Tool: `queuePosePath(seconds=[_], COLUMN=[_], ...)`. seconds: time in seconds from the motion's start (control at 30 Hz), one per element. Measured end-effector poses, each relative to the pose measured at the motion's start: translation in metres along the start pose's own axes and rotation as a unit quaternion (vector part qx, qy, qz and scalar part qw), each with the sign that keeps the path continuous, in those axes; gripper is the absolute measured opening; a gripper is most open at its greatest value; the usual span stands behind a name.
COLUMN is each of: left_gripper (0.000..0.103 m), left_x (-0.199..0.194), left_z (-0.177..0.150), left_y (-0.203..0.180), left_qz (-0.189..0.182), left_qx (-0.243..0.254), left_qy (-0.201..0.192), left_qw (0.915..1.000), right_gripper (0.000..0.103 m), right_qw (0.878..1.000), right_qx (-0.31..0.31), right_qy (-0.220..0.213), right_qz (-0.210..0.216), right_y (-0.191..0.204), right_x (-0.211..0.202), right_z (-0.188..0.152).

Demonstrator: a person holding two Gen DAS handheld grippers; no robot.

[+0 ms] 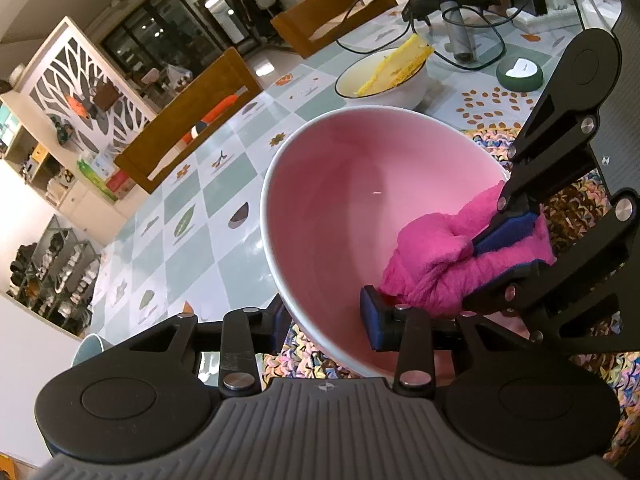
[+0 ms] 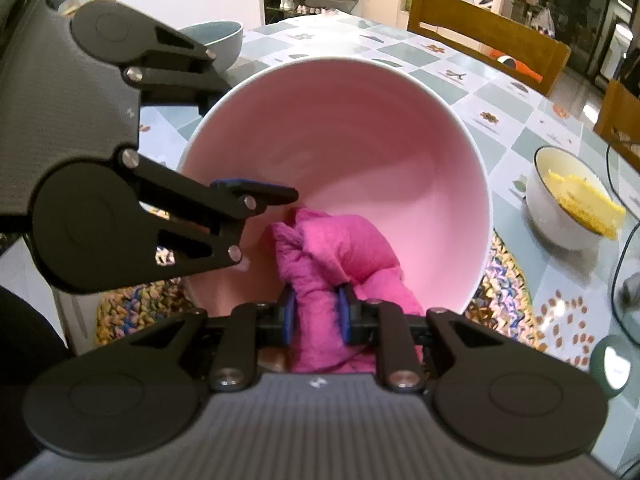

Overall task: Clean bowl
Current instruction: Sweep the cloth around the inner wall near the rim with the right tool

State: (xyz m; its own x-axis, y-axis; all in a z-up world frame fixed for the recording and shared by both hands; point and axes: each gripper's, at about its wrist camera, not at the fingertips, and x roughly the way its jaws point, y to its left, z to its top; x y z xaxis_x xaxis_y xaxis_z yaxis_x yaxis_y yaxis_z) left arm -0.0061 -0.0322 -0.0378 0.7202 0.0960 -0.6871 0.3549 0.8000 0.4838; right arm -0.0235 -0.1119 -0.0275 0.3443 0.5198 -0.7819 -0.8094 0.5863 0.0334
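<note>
A large pink bowl [image 1: 340,192] [image 2: 340,140] with a white outside is tipped up on its side over a woven mat. My left gripper [image 1: 326,320] [image 2: 240,144] straddles its near rim, one finger outside the wall and one blue pad inside, and holds the bowl tilted. My right gripper [image 2: 316,308] [image 1: 508,252] is shut on a bunched magenta cloth [image 2: 332,248] [image 1: 432,264]. The cloth lies against the lower inside wall of the bowl. The bowl's inside looks smooth and bare apart from the cloth.
A colourful woven mat [image 1: 576,208] [image 2: 508,276] lies under the bowl on the checkered tablecloth. A white bowl [image 1: 400,88] [image 2: 560,216] holds a yellow sponge [image 1: 400,64]. A blue-grey bowl [image 2: 224,36], a green round device [image 2: 612,364], cables and wooden chairs [image 1: 192,128] stand around.
</note>
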Motion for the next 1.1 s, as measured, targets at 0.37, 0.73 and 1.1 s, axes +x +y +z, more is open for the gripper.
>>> queuePosePath(seconds=[0.37,0.73,1.1], left_gripper=[0.029,0.023,0.016], left_x=[0.000,-0.003,-0.010], left_z=[0.001,0.003,0.012], left_y=[0.005,0.010,0.017], left_qz=[0.009,0.016,0.017], left_qx=[0.003,0.011,0.030], left_qy=[-0.003,-0.018,-0.041], left_qw=[1.0000,0.9996,0.9986], right_gripper=[0.022,0.022,0.022], right_qw=[0.999,0.995,0.983], right_qx=[0.044,0.089,0.144], right_qy=[-0.006,-0.013,-0.031], right_qz=[0.020,0.053,0.109], right_y=[-0.002,0.000,-0.002], right_x=[-0.004,-0.004,-0.016], right_z=[-0.002,0.003,0.003])
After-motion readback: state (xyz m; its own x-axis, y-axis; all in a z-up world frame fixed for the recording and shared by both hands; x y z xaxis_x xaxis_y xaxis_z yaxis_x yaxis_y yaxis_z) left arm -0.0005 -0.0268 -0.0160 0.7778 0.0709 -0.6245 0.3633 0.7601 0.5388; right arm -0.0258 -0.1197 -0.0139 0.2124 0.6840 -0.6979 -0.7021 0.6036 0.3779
